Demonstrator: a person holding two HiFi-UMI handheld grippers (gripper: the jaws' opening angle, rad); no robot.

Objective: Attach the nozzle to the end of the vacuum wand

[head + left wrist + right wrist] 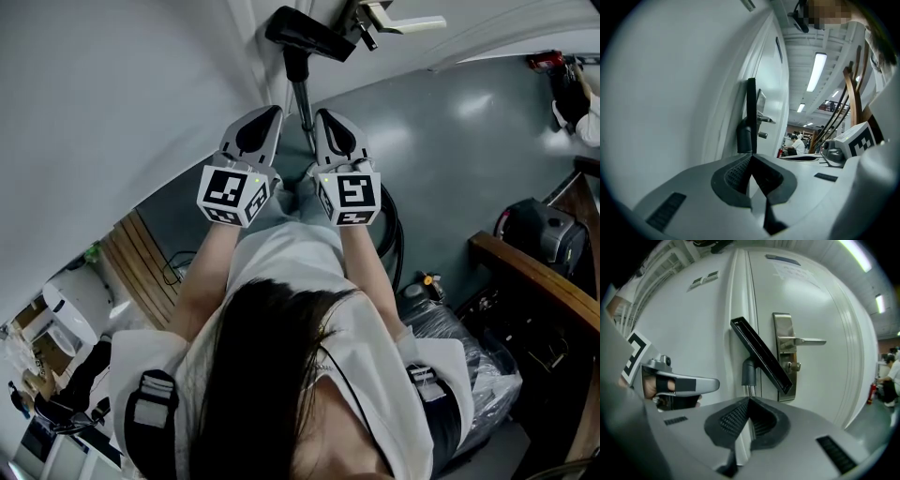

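The black nozzle (309, 33) sits on the top end of the silver wand (302, 98) and leans against the white door. My left gripper (272, 114) and right gripper (322, 116) flank the wand just below the nozzle, one on each side, both shut with nothing between the pads. In the left gripper view the shut left gripper (751, 157) points at the nozzle (751, 108), seen edge-on above its grey collar (744, 138). In the right gripper view the shut right gripper (749, 399) sits just under the collar (749, 373), and the nozzle (761, 356) slants across the door.
A white door (825, 296) with a metal lever handle (799, 341) stands right behind the nozzle. A black hose (389, 234) loops on the grey floor to my right. Wooden furniture (534, 272) and a dark machine (544, 230) crowd the right side.
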